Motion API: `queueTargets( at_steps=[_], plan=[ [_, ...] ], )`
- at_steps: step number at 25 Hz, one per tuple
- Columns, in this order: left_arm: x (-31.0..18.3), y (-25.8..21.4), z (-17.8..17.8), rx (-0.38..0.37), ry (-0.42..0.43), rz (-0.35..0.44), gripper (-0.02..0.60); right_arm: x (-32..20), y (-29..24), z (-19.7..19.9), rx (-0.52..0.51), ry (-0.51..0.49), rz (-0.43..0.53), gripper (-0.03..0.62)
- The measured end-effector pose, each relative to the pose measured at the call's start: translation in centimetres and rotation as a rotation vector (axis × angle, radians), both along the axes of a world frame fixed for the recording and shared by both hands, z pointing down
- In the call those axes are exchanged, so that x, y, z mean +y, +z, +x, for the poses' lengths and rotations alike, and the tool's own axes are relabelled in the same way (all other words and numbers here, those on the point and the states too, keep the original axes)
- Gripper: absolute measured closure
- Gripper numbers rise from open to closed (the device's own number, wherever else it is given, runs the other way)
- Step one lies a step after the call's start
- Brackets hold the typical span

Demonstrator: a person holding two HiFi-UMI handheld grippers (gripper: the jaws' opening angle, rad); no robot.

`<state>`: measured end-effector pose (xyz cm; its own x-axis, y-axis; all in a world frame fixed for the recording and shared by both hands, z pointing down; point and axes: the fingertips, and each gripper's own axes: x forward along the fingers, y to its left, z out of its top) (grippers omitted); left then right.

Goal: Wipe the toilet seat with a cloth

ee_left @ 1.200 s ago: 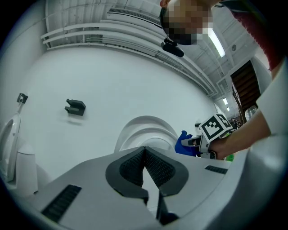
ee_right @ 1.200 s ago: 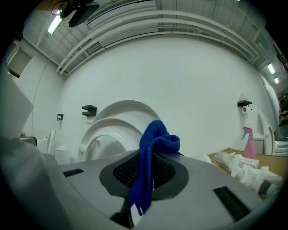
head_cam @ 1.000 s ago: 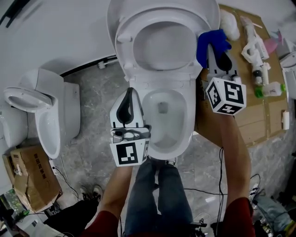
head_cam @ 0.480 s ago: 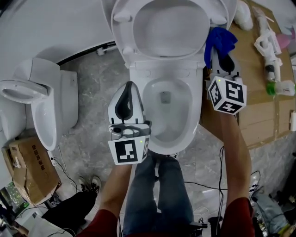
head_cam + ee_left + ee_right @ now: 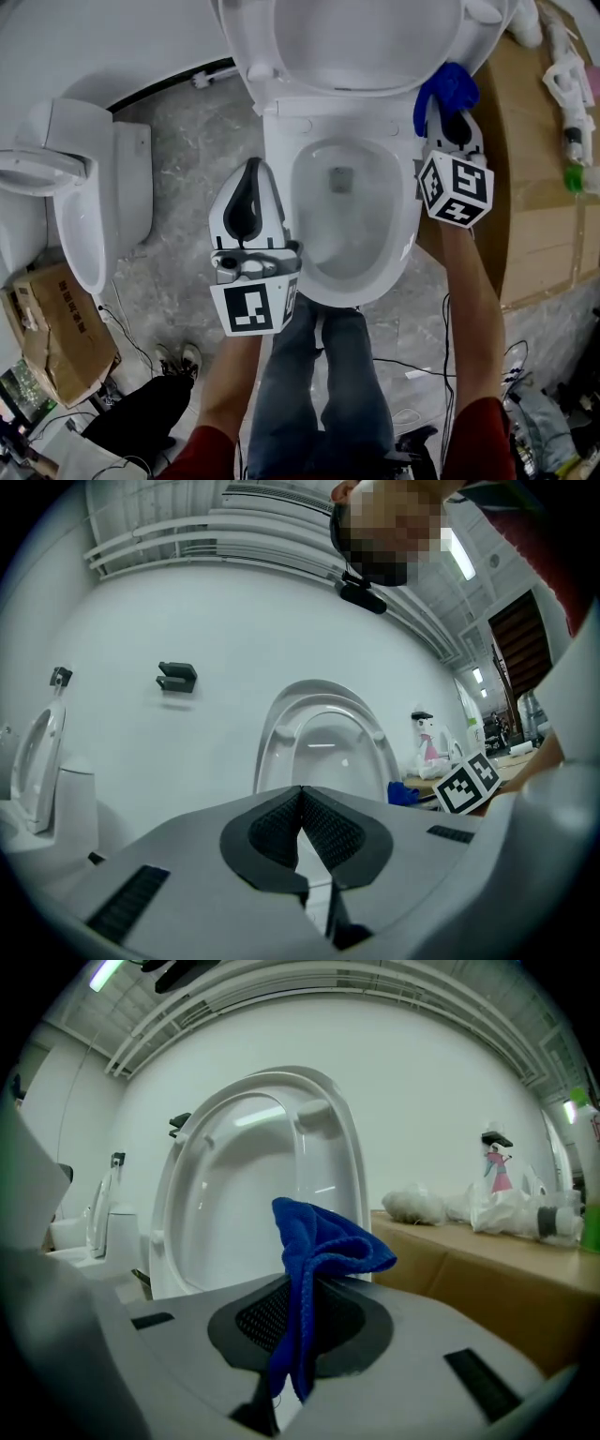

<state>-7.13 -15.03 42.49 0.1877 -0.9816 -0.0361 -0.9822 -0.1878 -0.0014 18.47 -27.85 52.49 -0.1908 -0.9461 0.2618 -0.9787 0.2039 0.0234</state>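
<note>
The toilet stands open against the white wall, its seat (image 5: 242,33) tipped up and back, the bowl (image 5: 277,197) bare below it with a little water at the bottom. A person stands right at the front of the bowl, jeans (image 5: 319,394) almost against the rim, one gripper in each hand.

The right gripper (image 5: 448,120) sits by the bowl's right rear corner, just under the raised seat's right edge. Its jaws pinch a blue cloth (image 5: 314,1241); the cloth bunches up above the tips and a strip of it hangs down between the pads. It is close to the seat's edge, but I can't tell whether it touches.

The left gripper (image 5: 300,789) is held just left of the bowl, aimed at the wall, with its jaws pressed together and nothing between them.

On the grey stone floor (image 5: 178,281) to the left stands a second toilet (image 5: 84,216), with a cardboard box (image 5: 56,328) near it. To the right of the bowl lies flat brown cardboard (image 5: 539,187) with bottles (image 5: 574,84) at its far end.
</note>
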Motion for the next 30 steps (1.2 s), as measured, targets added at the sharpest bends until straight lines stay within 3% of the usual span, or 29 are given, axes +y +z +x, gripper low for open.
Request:
queueTargets(
  at_steps=[13, 22, 30],
  plan=[
    [0.3, 3.7, -2.2, -0.001, -0.01, -0.026, 0.566, 0.3, 8.2, -2.7, 0.025, 0.001, -0.116, 0.534],
    [0.6, 3.7, -4.8, 0.025, -0.034, -0.047, 0.566, 0.5, 10.2, -10.8, -0.064, -0.067, -0.188, 0.534],
    [1.3, 3.1, -7.6, 0.027, -0.063, -0.038, 0.566, 1.0, 10.8, -17.2, -0.062, -0.17, -0.221, 0.534]
  ],
)
